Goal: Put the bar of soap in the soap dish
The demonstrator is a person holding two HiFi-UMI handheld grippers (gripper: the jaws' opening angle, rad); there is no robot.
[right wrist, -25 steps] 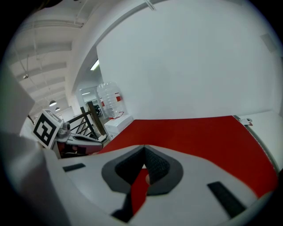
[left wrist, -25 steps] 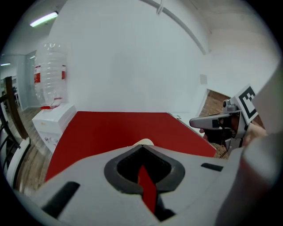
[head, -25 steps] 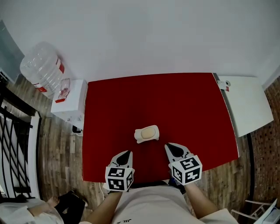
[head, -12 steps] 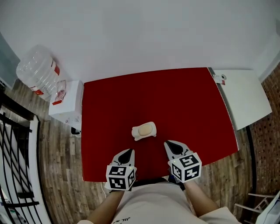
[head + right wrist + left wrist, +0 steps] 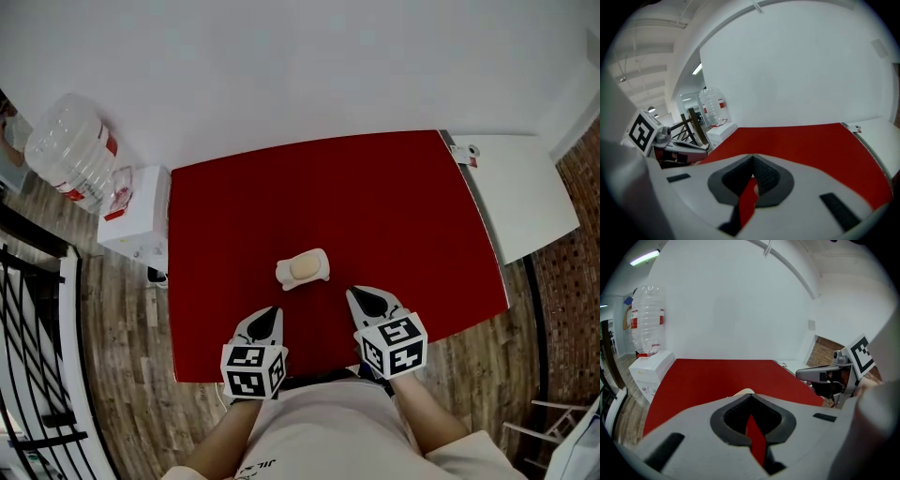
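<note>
hovering at near table (image 5: 394, 197) edge | left hand-held gripper (image 5: 271, 313), right hand-held gripper (image 5: 358, 296) clenched empty | soap (image 5: 304, 267) in soap dish (image 5: 283, 275) ahead

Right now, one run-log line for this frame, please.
soap: lying in soap dish | soap dish: on red table, beyond both tongs | left tongs: shut, empty | right tongs: shut, empty

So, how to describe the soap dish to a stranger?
Look at the red table by the white wall. Near its front edge, just past the left gripper and right gripper, sits a small white soap dish holding a beige bar of soap. Nothing else lies on that table.
</note>
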